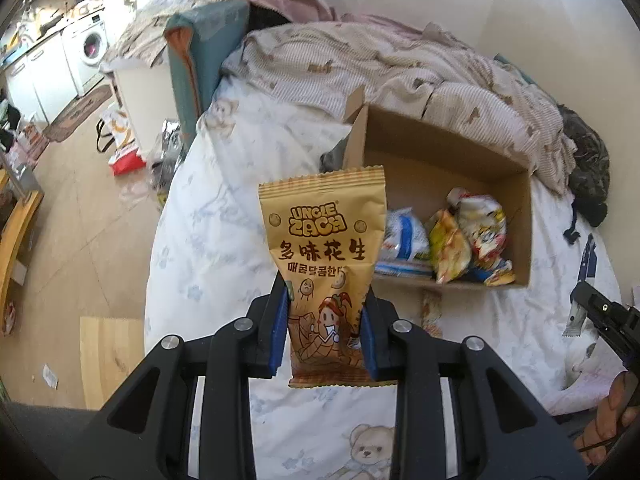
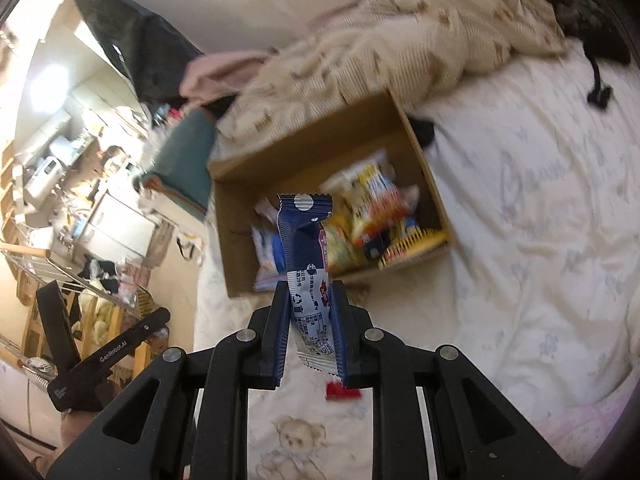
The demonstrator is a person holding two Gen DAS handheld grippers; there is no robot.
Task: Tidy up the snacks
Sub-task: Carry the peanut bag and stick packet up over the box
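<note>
above the bed (image 1: 208, 240), both grippers carry snacks toward the cardboard box (image 1: 452, 148), which sits on the sheet against the rumpled blanket (image 1: 420, 72) and already holds several packets (image 1: 476, 232). the left gripper (image 1: 326, 312) pinches a tan peanut packet (image 1: 322, 248) by its lower half, so the label stands upright and clear of the fingers. the right gripper (image 2: 308, 320) is clamped on a slim blue-and-white wrapper (image 2: 306, 240) near its bottom, the top leaning over the box's open mouth. both tools point forward and slightly down at the box, the left 1 short of its near wall, seemingly ready to drop.
</note>
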